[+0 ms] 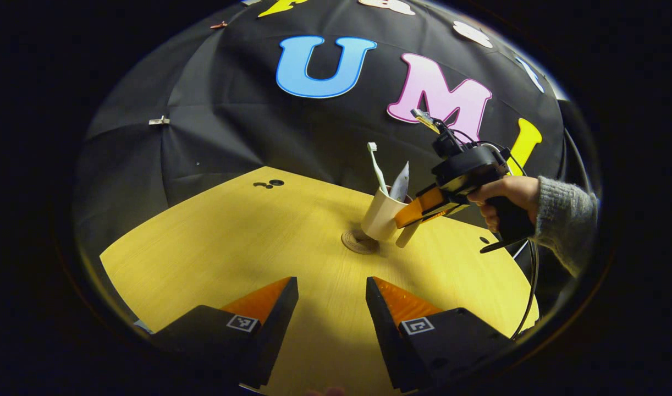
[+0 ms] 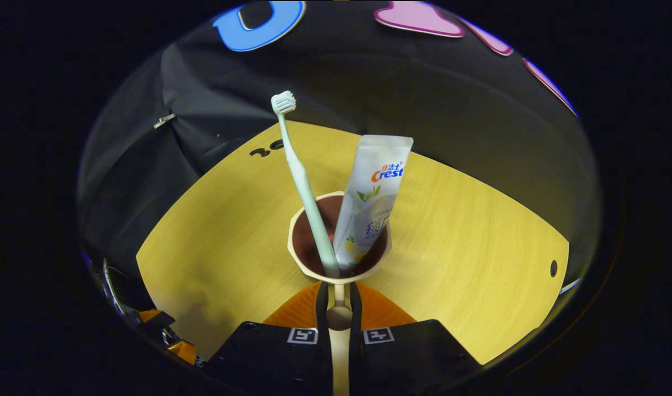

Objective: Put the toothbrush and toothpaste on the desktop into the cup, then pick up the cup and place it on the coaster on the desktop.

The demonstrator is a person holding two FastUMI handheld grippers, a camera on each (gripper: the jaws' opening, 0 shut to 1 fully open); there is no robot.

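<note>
Right gripper view had the right gripper [image 2: 339, 308] at the bottom centre of the frame, its two fingers drawn close together and clamped on the slim handle [image 2: 339, 316] of the cream ceramic cup with a dark brown inside [image 2: 340, 242]. Only a narrow slot stayed between the fingers, and the handle sat in it. Just above the fingertips the cup's rim opened toward the camera. A pale green toothbrush [image 2: 303, 181] stood in the cup, leaning to the upper left with its bristled head at the top. Beside it, to the right, a white toothpaste tube with fruit printing [image 2: 372, 198] stood in the same cup with its flat crimped end up. Behind the cup lay the yellow wood-grain desktop [image 2: 468, 231].

Left gripper view showed the left gripper [image 1: 331, 300] at the bottom of the frame with its fingers wide apart and nothing between them, over the bare desktop [image 1: 231, 242]. Farther up, right of centre, the cup [image 1: 381, 215] was tilted, its base low over the round tan wooden coaster [image 1: 358, 242]; whether the base touched the coaster I could not tell. The toothbrush [image 1: 376, 165] and toothpaste tube [image 1: 400, 182] stuck out of its top. The right gripper [image 1: 410, 217] gripped the cup from the right side, held by a person's hand [image 1: 506, 195] in a grey knitted sleeve [image 1: 567, 217] at the right edge of the frame.
</note>
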